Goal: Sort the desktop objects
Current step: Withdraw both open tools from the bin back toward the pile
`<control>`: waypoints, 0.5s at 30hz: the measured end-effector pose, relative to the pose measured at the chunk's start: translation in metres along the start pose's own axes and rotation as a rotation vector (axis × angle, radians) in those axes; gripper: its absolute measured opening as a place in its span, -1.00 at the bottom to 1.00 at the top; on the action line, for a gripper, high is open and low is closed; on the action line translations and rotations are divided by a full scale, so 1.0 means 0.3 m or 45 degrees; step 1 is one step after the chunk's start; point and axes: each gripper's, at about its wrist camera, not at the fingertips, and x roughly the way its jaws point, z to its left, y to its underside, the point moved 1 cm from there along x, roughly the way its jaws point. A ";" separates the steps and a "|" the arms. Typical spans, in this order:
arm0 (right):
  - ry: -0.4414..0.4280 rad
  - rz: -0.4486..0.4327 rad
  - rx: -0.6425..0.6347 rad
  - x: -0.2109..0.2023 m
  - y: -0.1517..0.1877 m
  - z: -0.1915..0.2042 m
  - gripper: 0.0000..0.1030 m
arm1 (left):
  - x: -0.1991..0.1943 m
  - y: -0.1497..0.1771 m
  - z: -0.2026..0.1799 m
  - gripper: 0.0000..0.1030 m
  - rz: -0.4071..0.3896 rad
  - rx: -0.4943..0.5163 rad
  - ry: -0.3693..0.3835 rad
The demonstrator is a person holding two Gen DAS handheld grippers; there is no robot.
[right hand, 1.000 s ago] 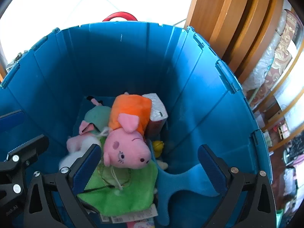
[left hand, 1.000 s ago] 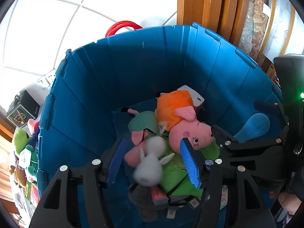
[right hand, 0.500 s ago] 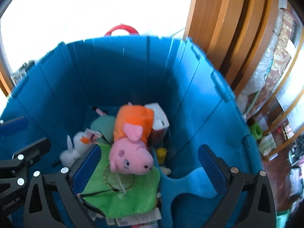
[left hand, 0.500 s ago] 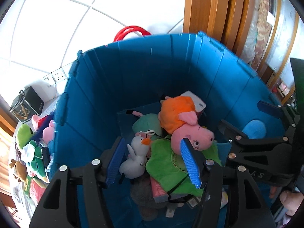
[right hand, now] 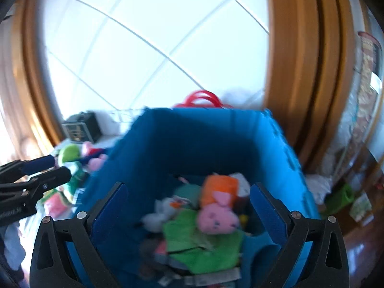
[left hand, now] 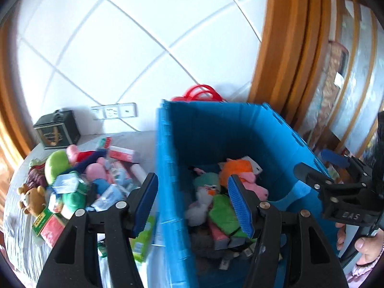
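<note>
A tall blue bin (left hand: 216, 129) (right hand: 206, 139) holds soft toys: a pink pig in an orange dress (left hand: 242, 175) (right hand: 217, 218), a small white duck (left hand: 201, 200) (right hand: 160, 212) and a green cloth toy (left hand: 223, 212) (right hand: 201, 244). My left gripper (left hand: 193, 206) is open and empty above the bin's left wall. My right gripper (right hand: 189, 218) is open and empty above the bin's mouth; it also shows at the right of the left wrist view (left hand: 336, 168). A pile of toys and small boxes (left hand: 79, 182) lies on the table left of the bin.
A dark tin box (left hand: 56, 129) stands at the back left by a wall socket (left hand: 115, 111). Red handles (left hand: 202, 93) rise behind the bin. A wooden door frame (left hand: 283, 55) stands on the right. A brown teddy (left hand: 32, 199) lies at the table's left edge.
The white duck dropped from between my left fingers into the bin. Both grippers then rose and drew back; the left swung left, so the table pile has come into view.
</note>
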 end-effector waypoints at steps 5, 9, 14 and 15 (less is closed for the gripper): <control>-0.156 -0.059 0.004 -0.035 0.010 0.159 1.00 | -0.113 0.069 0.208 0.16 -0.080 -0.066 -0.072; -0.248 -0.102 0.034 -0.056 0.017 0.297 1.00 | -0.178 0.130 0.406 0.16 -0.123 -0.132 -0.110; -0.368 -0.202 0.054 -0.089 0.027 0.518 1.00 | -0.226 0.213 0.675 0.16 -0.181 -0.179 -0.166; -0.373 -0.223 0.049 -0.092 0.029 0.582 1.00 | -0.232 0.234 0.737 0.16 -0.186 -0.195 -0.164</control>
